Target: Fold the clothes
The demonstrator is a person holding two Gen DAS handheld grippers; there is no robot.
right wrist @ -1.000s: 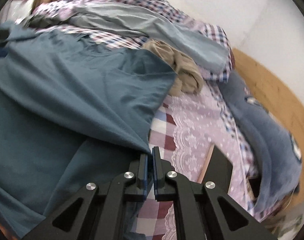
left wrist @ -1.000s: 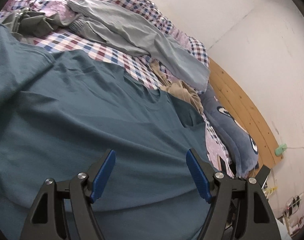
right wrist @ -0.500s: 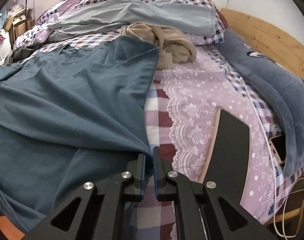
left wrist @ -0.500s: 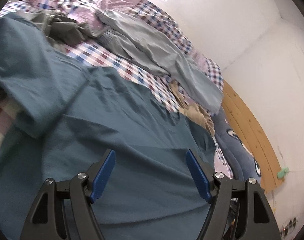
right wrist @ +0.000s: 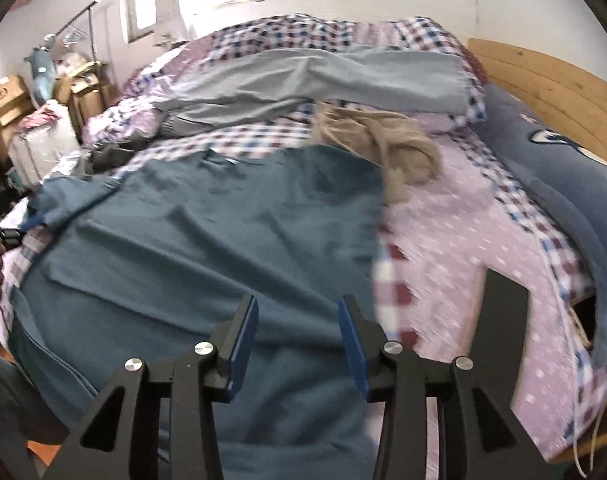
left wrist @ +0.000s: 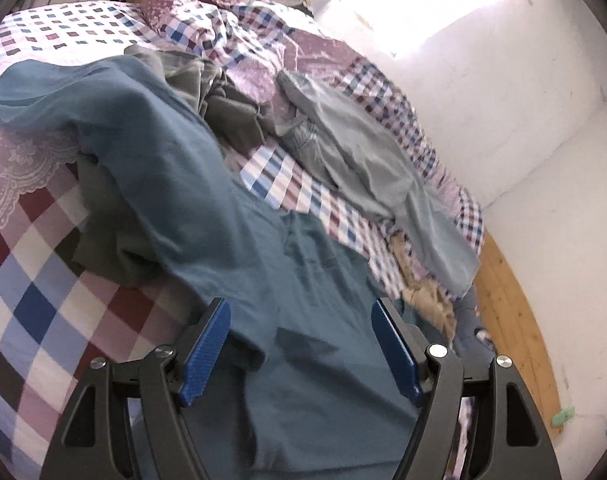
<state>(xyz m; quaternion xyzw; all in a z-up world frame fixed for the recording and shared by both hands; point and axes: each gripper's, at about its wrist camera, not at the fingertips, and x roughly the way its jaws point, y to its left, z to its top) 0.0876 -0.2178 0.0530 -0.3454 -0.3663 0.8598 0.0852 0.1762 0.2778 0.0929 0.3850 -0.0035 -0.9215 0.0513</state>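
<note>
A teal T-shirt (right wrist: 223,240) lies spread on the checked bed, its right side folded over the body. My right gripper (right wrist: 297,316) hovers open above the shirt's lower part, nothing between its blue pads. In the left wrist view the same teal T-shirt (left wrist: 231,220) runs from the near edge to a sleeve at the far left. My left gripper (left wrist: 299,320) stands open over the shirt's near left edge, holding nothing.
A grey-blue garment (right wrist: 311,80) lies along the far side of the bed, a crumpled tan garment (right wrist: 383,148) next to it. A dark olive garment (left wrist: 231,116) lies beyond the shirt. A blue plush pillow (right wrist: 575,184), a wooden headboard (right wrist: 551,76) and a black board (right wrist: 499,328) are at right.
My right gripper has opened and let go of the shirt's edge, which now lies flat. Both grippers pulled back; the left view swung leftward, showing more checked sheet.
</note>
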